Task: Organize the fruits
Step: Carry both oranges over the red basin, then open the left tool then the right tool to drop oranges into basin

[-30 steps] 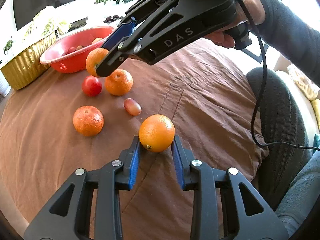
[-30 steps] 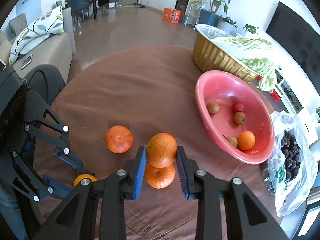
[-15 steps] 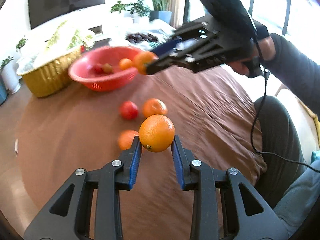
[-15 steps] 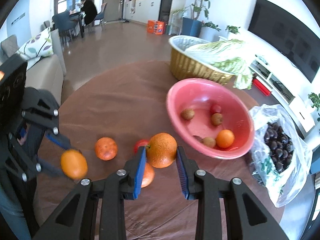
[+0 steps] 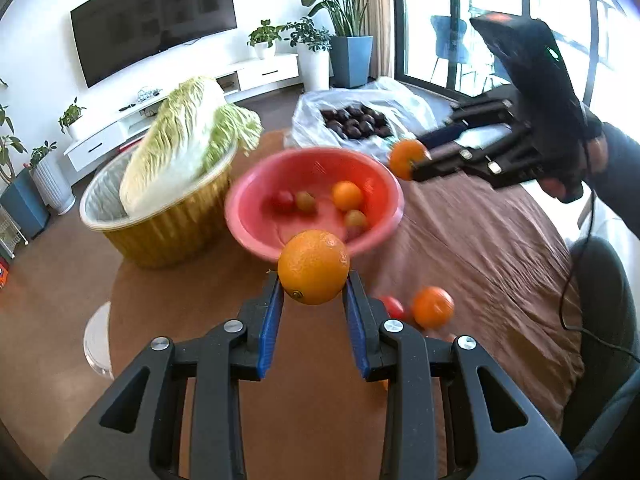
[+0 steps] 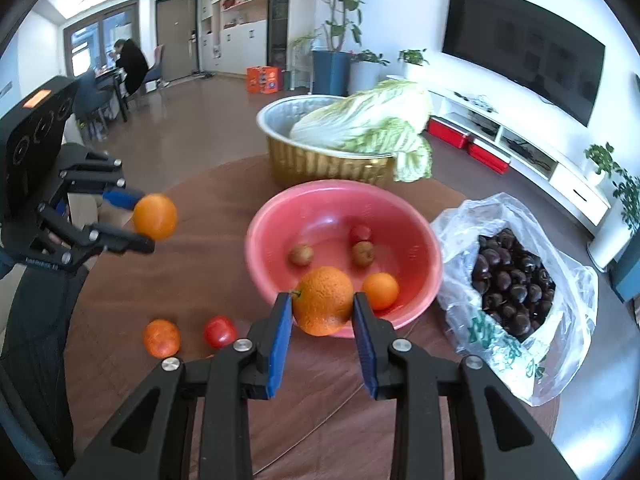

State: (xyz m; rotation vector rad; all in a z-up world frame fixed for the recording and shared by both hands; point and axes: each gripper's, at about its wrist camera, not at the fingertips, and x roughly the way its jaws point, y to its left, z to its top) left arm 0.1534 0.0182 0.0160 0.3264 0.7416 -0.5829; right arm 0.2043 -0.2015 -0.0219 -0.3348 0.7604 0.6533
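Left gripper point(image 5: 313, 292) grasps an orange point(image 5: 313, 267), right gripper point(image 6: 322, 312) a mandarin point(image 6: 323, 301). Both, low over the cloth a second ago, are now raised beside the pink bowl point(image 6: 272, 216). The right view alone shows a tomato point(image 6: 219, 331) left on the table and cherries point(image 6: 510, 280) in the bag.

Bowl point(image 6: 416, 216) sits between tub point(image 6: 320, 164) behind and bag point(image 6: 560, 320) to its right.
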